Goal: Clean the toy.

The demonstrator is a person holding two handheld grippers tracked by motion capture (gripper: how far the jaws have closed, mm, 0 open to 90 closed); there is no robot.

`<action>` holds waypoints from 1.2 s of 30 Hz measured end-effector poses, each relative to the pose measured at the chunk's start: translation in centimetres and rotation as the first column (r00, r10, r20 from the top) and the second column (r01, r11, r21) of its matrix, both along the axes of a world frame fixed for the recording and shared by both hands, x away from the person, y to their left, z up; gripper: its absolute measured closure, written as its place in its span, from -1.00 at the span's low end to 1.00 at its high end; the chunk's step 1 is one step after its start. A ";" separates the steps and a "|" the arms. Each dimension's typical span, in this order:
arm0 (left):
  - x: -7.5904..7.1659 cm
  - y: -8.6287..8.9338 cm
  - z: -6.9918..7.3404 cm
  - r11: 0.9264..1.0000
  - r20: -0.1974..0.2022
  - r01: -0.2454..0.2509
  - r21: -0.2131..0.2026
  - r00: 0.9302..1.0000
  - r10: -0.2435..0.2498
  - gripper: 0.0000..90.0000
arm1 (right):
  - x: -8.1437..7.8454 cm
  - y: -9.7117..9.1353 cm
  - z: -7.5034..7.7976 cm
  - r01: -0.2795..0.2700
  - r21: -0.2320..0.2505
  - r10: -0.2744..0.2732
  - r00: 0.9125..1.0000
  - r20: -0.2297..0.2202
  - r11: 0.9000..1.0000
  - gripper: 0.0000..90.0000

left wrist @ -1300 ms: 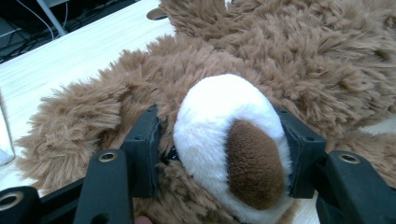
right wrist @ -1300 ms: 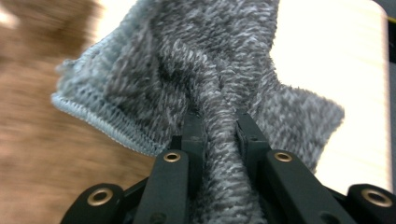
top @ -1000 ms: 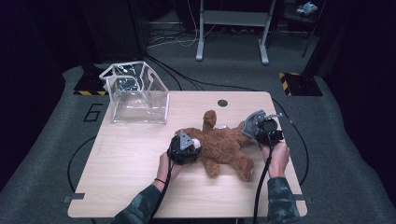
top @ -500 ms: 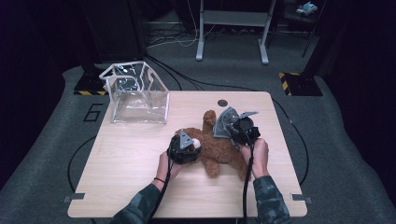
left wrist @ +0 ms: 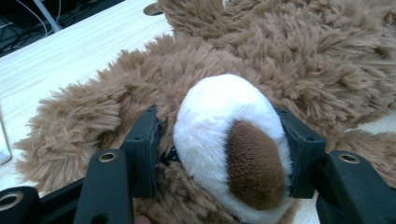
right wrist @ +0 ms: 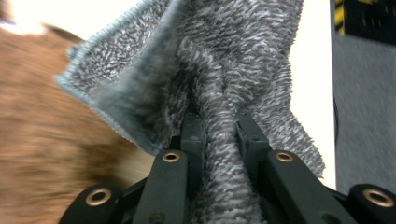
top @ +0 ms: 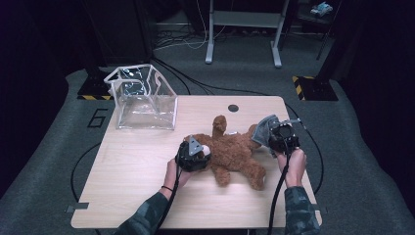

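Bear point(top: 234, 152) lies flat across the middle of the surface point(top: 127, 181), brown and shaggy, limbs spread, one limb pointing toward the far edge. Nearest me, my left gripper point(top: 192, 155) sits at the bear's left end. In the left gripper view its fingers point(left wrist: 144, 149) stand about half open and press on both sides of the white snout point(left wrist: 229, 140) with its brown nose, so I have the bear by the muzzle. My left hand point(top: 175, 172) rests low on the surface behind it.

On the other side, my right gripper point(top: 283, 138) hangs at the bear's right end. Its fingers point(right wrist: 191, 135) are nearly closed, pinching a fold of grey cloth point(right wrist: 224, 70). From above, the cloth point(top: 263, 130) drapes off the gripper, just beside the bear; whether it touches the fur I cannot tell.

Farther off, a clear plastic box point(top: 144, 98) stands at the far left corner, well apart from the bear. A dark round hole point(top: 233, 107) marks the far edge.
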State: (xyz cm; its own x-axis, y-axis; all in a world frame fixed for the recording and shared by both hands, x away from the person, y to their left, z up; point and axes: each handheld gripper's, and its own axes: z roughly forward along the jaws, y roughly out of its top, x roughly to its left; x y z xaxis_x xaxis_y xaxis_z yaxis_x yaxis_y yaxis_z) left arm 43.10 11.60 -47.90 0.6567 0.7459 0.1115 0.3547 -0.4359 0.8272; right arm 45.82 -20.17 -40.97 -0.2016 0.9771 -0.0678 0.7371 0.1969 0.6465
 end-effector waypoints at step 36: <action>4.0 0.8 1.6 0.998 -0.207 0.052 -0.039 0.977 -0.059 -0.08 | 1.4 5.1 -0.6 -0.112 0.005 0.112 0.993 -0.030 0.994 0.70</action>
State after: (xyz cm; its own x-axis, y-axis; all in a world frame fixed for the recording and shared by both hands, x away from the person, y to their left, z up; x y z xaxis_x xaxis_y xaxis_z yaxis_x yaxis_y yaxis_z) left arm 47.11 12.35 -46.31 0.7033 0.7087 -0.0559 0.4967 -0.4336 0.7518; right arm 47.18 -15.10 -41.58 -0.3117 0.9485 -0.0571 0.7298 0.2775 0.6248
